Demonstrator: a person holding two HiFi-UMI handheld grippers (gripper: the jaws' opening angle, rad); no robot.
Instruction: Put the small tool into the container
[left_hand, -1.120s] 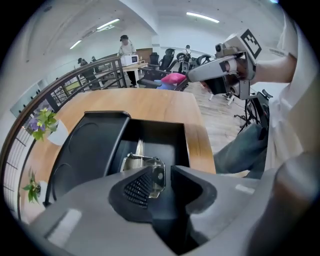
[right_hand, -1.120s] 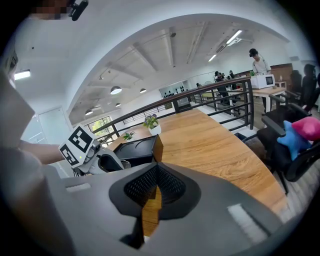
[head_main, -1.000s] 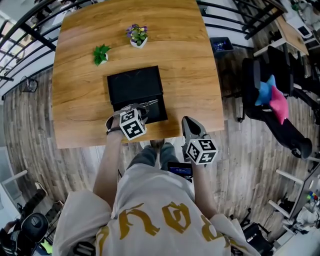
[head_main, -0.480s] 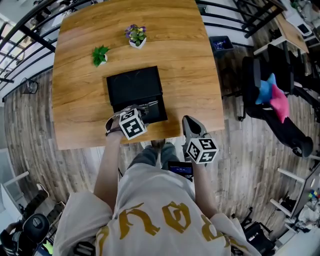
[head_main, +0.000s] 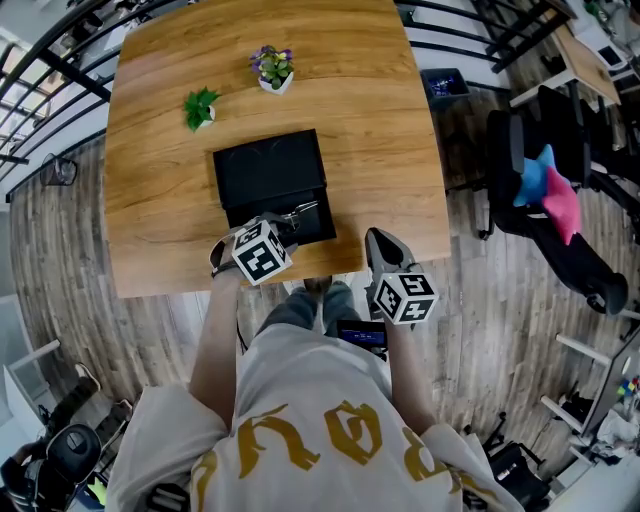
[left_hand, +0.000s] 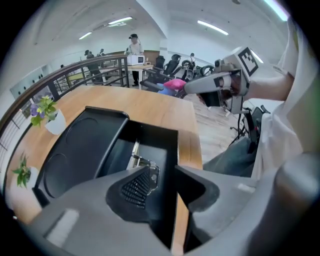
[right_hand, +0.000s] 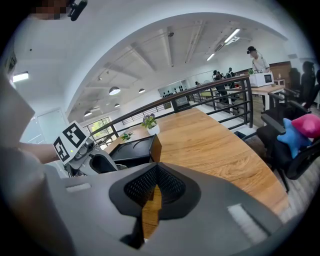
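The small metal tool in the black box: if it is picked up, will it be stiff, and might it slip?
The small metal tool looks like thin, shiny metal, so it is probably stiff and light. Its smooth surface may slip when pinched. It lies flat inside the black box, so it seems unlikely to roll.

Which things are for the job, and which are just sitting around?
For the job:
small tool
black container
left hand-held gripper, open

Just sitting around:
green plant
purple-flowered plant
right hand-held gripper, shut and empty
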